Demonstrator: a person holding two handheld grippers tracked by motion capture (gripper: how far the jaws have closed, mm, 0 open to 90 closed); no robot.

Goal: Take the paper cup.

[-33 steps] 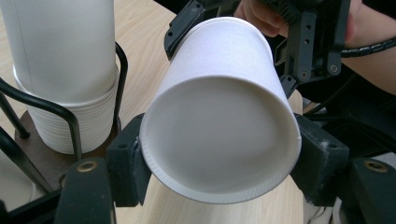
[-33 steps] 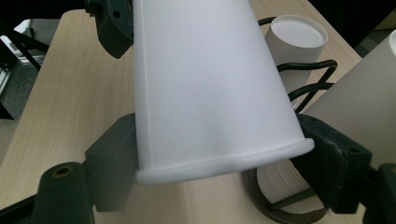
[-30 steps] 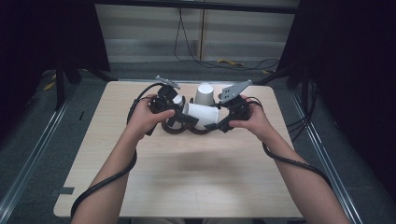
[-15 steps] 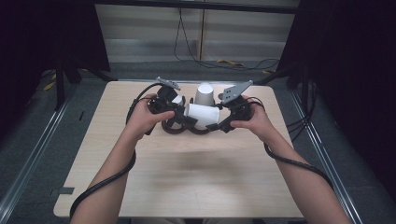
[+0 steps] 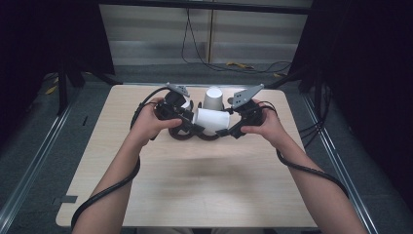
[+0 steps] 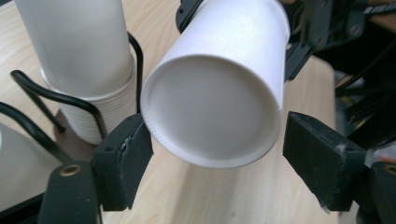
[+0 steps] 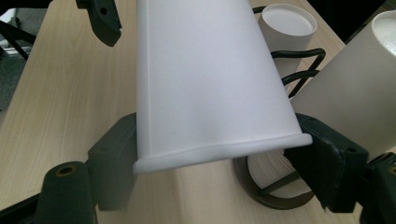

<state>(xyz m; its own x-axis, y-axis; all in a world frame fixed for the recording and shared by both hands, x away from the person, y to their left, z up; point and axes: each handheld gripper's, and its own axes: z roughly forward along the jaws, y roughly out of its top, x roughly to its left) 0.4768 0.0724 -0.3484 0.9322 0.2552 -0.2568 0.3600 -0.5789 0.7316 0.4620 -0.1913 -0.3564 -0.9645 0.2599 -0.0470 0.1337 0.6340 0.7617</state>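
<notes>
A white paper cup (image 5: pixel 212 119) lies level above the table between both hands. In the left gripper view its closed base (image 6: pixel 212 109) faces the camera. My left gripper (image 6: pixel 215 140) has just been opening; its jaws stand on either side of the base, with a clear gap at the right one, so it is open. My right gripper (image 7: pixel 217 154) has just been closing further. Its pads press on both sides of the cup's rolled rim (image 7: pixel 219 149), so it is shut on the cup. The high view shows my left gripper (image 5: pixel 196 126) and right gripper (image 5: pixel 228 129) meeting at the cup.
Stacks of white cups (image 6: pixel 88 70) stand upside down in black wire holders (image 6: pixel 51 95) on round dark bases, right behind and under the held cup. One stack (image 5: pixel 213 97) shows in the high view. The light wooden table (image 5: pixel 195 185) has bare room toward the person.
</notes>
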